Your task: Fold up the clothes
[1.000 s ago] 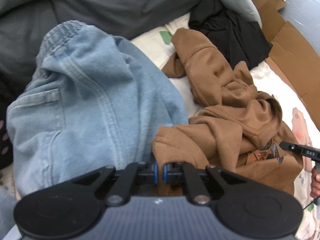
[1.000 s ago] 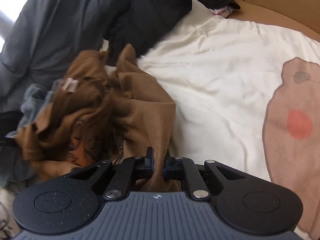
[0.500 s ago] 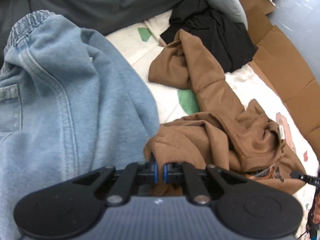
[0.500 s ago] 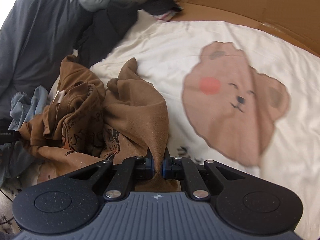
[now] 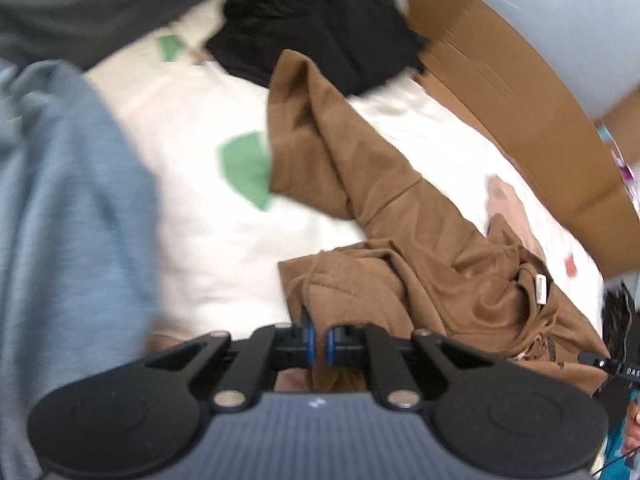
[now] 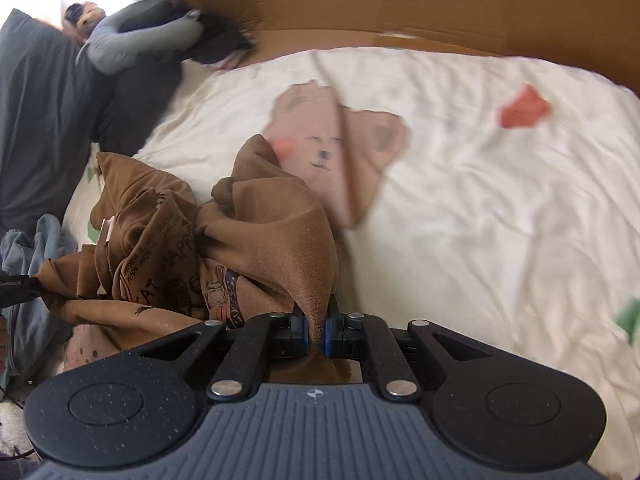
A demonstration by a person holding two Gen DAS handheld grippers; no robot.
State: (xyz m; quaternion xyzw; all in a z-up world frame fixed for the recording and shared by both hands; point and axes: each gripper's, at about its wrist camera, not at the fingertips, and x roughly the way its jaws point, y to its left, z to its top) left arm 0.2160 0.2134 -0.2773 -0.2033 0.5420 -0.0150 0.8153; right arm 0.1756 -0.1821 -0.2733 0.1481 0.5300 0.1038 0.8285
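Your left gripper [image 5: 318,340] is clamped on a fold of the brown sweatshirt [image 5: 420,248] — cloth pinched between the blue pads. Your right gripper [image 6: 316,330] is pinching another edge of the same garment [image 6: 272,240], printed side bunched toward 9 o'clock. The sweatshirt lies crumpled on the cream bedsheet [image 6: 480,220], bear print [image 6: 340,148] at 12 o'clock of the right gripper. Blue jeans [image 5: 68,220] sit at 9 o'clock in the left view; black garment [image 5: 320,32] at 12.
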